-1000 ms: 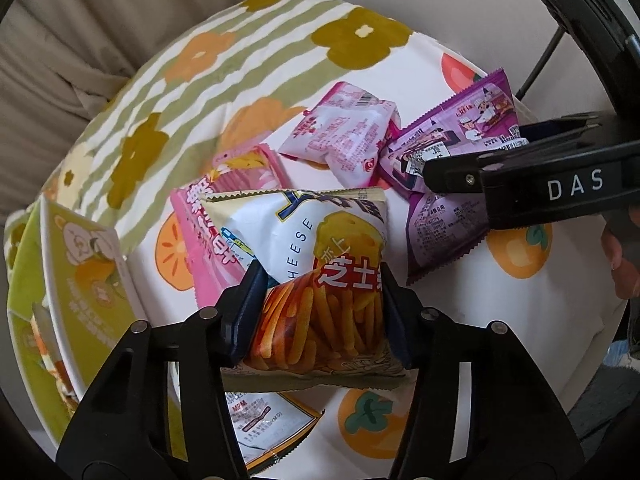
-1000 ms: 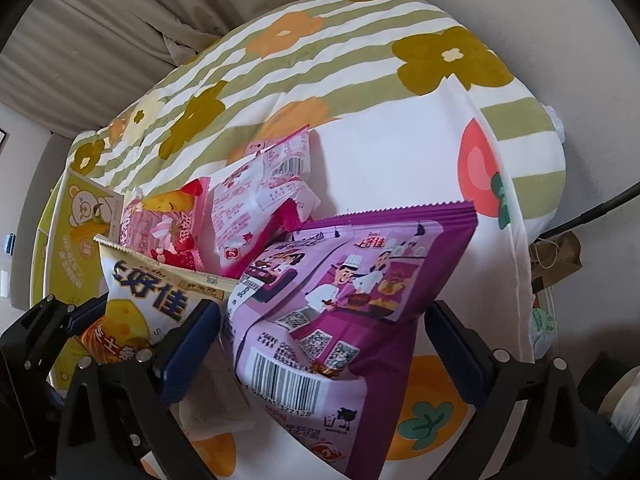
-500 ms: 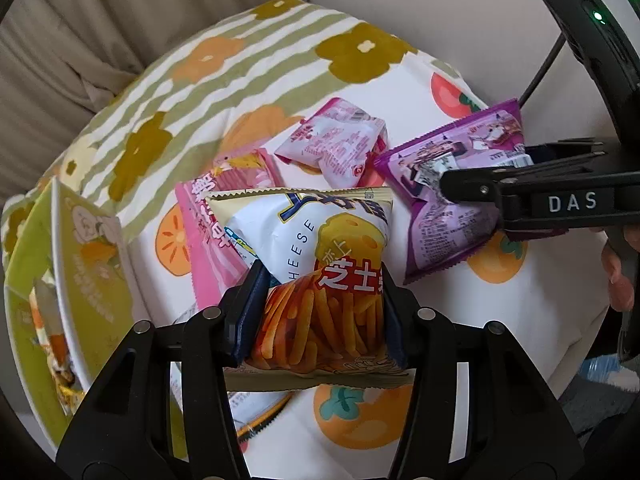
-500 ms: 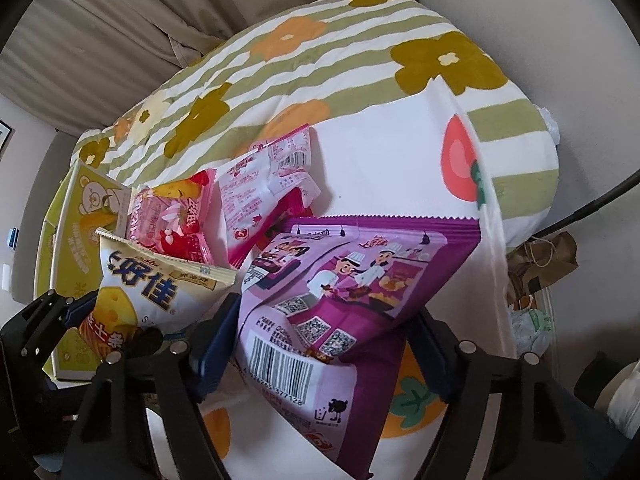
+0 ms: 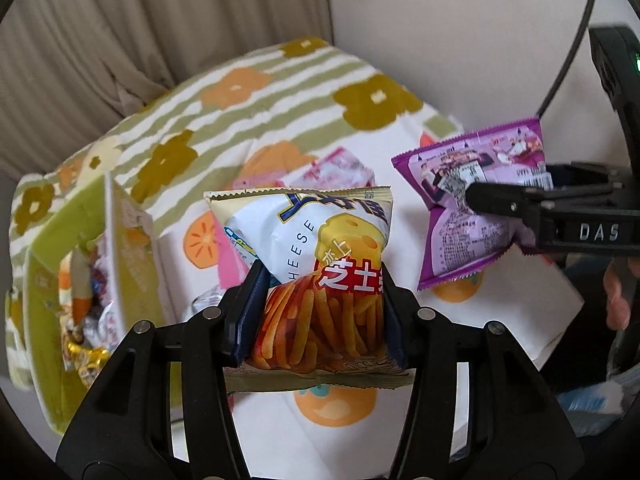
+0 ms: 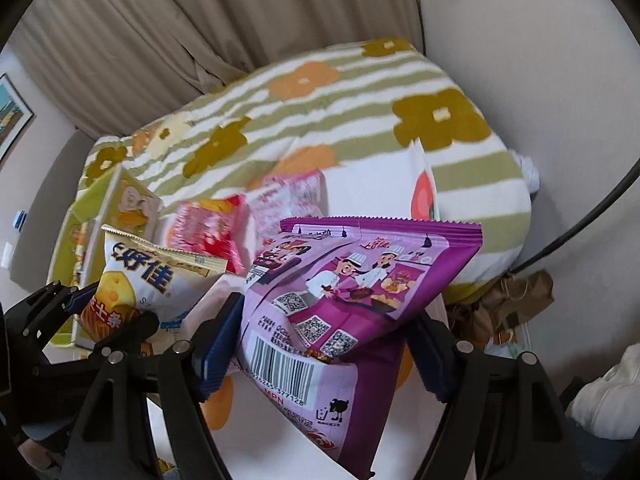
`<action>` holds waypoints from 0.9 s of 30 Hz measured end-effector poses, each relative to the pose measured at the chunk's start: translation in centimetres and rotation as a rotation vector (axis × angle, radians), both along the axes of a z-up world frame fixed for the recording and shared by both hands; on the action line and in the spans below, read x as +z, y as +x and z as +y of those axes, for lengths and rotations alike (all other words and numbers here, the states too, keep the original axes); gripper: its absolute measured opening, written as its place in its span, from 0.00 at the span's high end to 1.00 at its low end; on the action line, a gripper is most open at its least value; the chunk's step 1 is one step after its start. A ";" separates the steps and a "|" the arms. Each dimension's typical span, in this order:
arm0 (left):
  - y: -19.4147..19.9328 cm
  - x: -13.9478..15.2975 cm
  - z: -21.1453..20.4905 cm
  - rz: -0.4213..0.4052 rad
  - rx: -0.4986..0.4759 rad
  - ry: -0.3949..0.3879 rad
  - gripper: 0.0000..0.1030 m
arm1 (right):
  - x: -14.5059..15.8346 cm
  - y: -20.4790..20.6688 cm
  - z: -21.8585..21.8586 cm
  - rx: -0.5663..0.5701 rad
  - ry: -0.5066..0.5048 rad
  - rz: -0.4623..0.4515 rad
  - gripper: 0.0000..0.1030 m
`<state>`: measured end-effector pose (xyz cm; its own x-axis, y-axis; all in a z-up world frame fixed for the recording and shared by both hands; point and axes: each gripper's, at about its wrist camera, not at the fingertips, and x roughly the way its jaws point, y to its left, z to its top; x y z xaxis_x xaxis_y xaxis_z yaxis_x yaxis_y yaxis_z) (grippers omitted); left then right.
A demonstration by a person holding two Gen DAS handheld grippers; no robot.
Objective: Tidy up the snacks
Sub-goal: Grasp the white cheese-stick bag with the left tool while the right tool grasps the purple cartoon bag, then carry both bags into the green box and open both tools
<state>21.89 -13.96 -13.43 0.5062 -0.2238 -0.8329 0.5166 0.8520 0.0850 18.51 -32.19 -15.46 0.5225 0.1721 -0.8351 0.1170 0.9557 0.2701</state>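
My left gripper is shut on a white and orange cheese-stick bag and holds it above the table; the bag also shows in the right wrist view. My right gripper is shut on a purple snack bag, also lifted; it shows at the right of the left wrist view. Pink snack packets lie on the flowered tablecloth behind both bags, also seen in the right wrist view. A yellow-green open box holding several snacks stands at the left.
Beige curtains hang behind the table and a pale wall is at the right. A black cable and a brown paper bag are off the table's right edge. The box also shows in the right wrist view.
Both grippers have risen and pulled back, lifting their bags off the table. The right gripper has closed onto the purple bag. The box now shows its inside.
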 end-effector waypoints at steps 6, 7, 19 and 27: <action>-1.0 5.1 4.1 -0.050 0.123 -0.094 0.53 | 4.4 -0.9 1.8 0.100 -0.001 -0.120 0.29; -1.0 5.7 4.9 -0.060 0.147 -0.098 0.53 | 4.8 -0.9 2.3 0.118 0.000 -0.136 0.29; -0.4 9.2 18.3 -0.132 0.396 -0.123 0.53 | 9.1 1.4 11.8 0.338 0.041 -0.257 0.29; 1.7 8.2 28.2 -0.089 0.475 -0.139 0.53 | 9.9 4.2 19.5 0.396 0.060 -0.259 0.29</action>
